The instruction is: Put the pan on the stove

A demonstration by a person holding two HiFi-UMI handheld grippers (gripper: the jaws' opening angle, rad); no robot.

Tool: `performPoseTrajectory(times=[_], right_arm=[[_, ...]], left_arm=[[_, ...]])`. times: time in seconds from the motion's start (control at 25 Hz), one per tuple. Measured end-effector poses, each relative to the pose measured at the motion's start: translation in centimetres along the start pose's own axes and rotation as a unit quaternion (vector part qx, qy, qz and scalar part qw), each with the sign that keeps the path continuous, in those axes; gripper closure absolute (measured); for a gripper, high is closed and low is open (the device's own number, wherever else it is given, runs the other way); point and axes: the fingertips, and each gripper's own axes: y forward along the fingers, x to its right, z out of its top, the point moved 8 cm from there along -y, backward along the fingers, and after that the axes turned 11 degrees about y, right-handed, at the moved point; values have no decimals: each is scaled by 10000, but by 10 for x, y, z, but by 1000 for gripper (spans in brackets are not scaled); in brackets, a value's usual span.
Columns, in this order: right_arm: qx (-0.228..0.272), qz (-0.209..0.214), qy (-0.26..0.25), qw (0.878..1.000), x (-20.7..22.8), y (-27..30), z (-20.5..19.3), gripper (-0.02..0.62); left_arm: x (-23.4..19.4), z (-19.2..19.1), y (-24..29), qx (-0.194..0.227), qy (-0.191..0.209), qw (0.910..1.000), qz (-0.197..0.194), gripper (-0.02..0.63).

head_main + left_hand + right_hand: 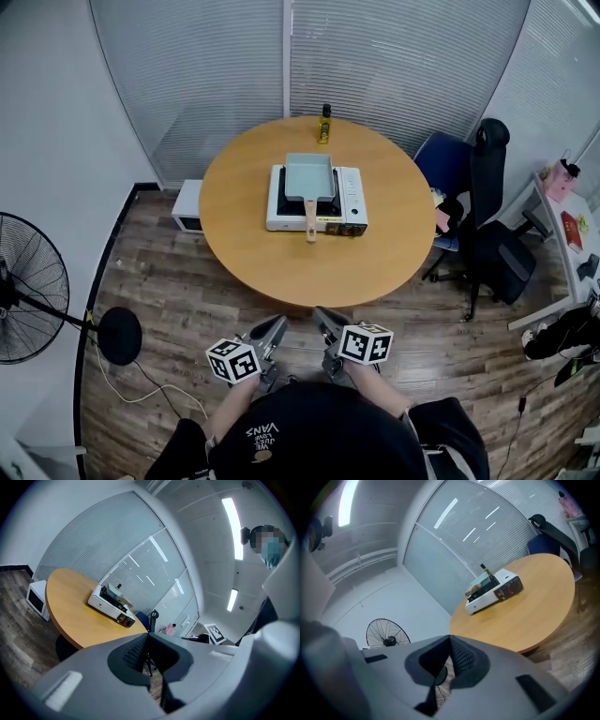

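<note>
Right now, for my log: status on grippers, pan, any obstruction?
Left gripper shut, empty, short of the table. Right gripper same. Pan sits on stove, handle toward us. Nothing in the way; bottle behind stove.

Your left tool [277, 328] and right tool [321, 319] are matt grey plastic; their dark pads [133, 654] look ribbed and rubbery. Ahead of both, the bench [253, 253] has a smooth, satin wood-look top. On it, the stove [349, 197] has a glossy white casing, and the pan [309, 175] looks matt pale green, with a light wooden handle [310, 221]. Below your tools, the floor [178, 309] is grained wood plank.
</note>
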Motion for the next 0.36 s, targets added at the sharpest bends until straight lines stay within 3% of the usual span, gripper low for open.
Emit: performPoseTrajectory(times=[0.36], right_arm=[[-27, -14, 17, 10000, 3, 5, 3, 583]], left_arm=[[-7, 2, 4, -50, -18, 10000, 42, 597]])
